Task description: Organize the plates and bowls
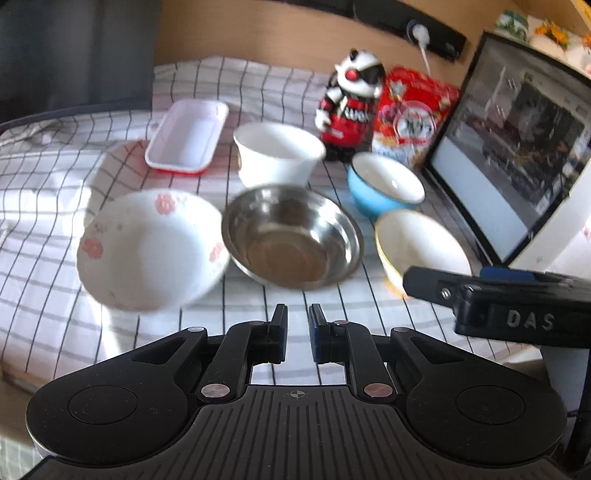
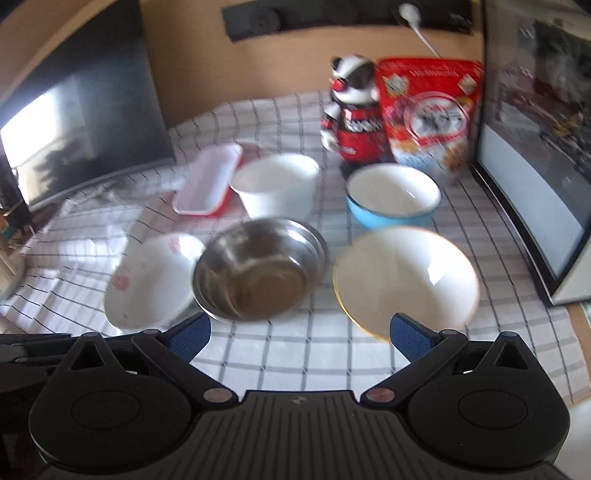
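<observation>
Left wrist view: left gripper (image 1: pixel 297 332) clenched, jaws nearly together with nothing between them, hovering over the checked cloth (image 1: pixel 55 173) on the counter. Right gripper (image 1: pixel 417 284) pokes in at 3 o'clock, its finger overlapping the near edge of the yellow-rimmed bowl (image 1: pixel 421 240). Steel bowl (image 1: pixel 291 236) sits dead ahead at 12 o'clock, empty, brownish reflection in its base. Floral bowl (image 1: pixel 151 251) at 10 o'clock, tilted, empty, its rim just beside the steel bowl. Tall white bowl (image 1: pixel 277 151) behind the steel bowl, empty. Blue bowl (image 1: pixel 384 188) at 1 o'clock, white inside, empty, near the yellow-rimmed bowl. Red-edged rectangular tray (image 1: pixel 188 136) at 11 o'clock, empty. Clutter at the back: toy figure (image 1: pixel 351 103) in red and black, red snack bag (image 1: pixel 413 114) just beside it, monitor (image 1: pixel 517 147) at 2 o'clock boxing in the right edge, wall socket with white plug (image 1: pixel 419 33) above.

Right wrist view: right gripper (image 2: pixel 299 338) released, blue pads spread wide, nothing held. Right pad overlaps the near rim of the yellow-rimmed bowl (image 2: pixel 406 277) at 1 o'clock; contact unclear. Steel bowl (image 2: pixel 258 269) at 11 o'clock, floral bowl (image 2: pixel 147 280) at 10 o'clock. Second dark screen (image 2: pixel 85 110) at far left. Picture blurred.
</observation>
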`<state>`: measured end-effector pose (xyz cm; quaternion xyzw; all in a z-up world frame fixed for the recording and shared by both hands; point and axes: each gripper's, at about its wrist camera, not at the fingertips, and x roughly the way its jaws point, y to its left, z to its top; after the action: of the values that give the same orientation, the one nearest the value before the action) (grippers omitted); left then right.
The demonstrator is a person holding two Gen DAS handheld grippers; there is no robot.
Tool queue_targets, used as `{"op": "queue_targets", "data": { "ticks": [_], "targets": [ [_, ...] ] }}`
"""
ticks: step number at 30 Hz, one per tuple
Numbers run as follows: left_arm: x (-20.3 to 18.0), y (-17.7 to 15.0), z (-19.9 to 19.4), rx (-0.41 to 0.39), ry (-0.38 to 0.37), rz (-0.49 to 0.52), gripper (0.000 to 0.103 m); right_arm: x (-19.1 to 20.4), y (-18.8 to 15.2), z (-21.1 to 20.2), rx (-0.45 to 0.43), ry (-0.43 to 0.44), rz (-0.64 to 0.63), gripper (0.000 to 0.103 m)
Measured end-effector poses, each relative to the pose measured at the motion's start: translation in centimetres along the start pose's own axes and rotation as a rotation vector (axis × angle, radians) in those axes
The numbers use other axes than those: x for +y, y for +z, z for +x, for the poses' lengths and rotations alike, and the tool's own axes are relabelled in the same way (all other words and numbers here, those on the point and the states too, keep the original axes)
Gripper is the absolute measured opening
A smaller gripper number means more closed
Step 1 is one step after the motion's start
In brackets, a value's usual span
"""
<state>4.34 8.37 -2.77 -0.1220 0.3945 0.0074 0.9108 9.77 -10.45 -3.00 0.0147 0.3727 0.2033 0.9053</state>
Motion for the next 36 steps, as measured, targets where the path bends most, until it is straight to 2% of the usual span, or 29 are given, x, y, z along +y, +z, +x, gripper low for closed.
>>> {"op": "queue_targets", "data": {
  "ticks": [2,6,10,12,15,18,23,26,32,36],
  "targets": [
    [0.9,1.1,0.5,-0.033,0.002,-0.015,0.014,0.0,0.4,0.7,0.008,0.013,0.009,0.103],
    [2.3,4.0,2.2,-0.073,-0.016,-0.028,0.014,-0.9,1.1,2.8,0.075,0.114,0.052,0.103],
    [4.1,6.8,5.2,-0.012,0.007,-0.142,0.015,-1.6,0.9,6.0,0.171,0.169,0.082,0.103],
    [4.0,8.1,6.4,0.002,-0.01,-0.113,0.015,-1.9,0.8,7.6,0.234,0.201,0.101,0.103],
    [3.9,9.3,7.4,0.033,-0.056,-0.087,0.015,-2.1,0.6,9.0,0.261,0.237,0.132,0.103],
    [4.4,9.7,8.4,0.073,-0.071,-0.082,0.015,-2.1,0.6,10.3,0.276,0.22,0.176,0.103],
    [5.5,10.0,9.1,0.042,-0.1,0.022,0.015,-1.1,0.5,10.8,0.262,0.194,0.213,0.103],
    [6.7,11.3,9.8,0.045,-0.141,0.105,0.015,-0.8,0.1,11.6,0.256,0.144,0.309,0.103],
    [9.5,14.0,11.9,0.138,-0.238,0.196,0.015,0.2,-1.1,12.6,0.209,0.044,0.504,0.103],
    [10.4,14.9,12.8,0.155,-0.261,0.259,0.015,0.8,-1.7,13.3,0.169,0.004,0.582,0.103]
  ]
}}
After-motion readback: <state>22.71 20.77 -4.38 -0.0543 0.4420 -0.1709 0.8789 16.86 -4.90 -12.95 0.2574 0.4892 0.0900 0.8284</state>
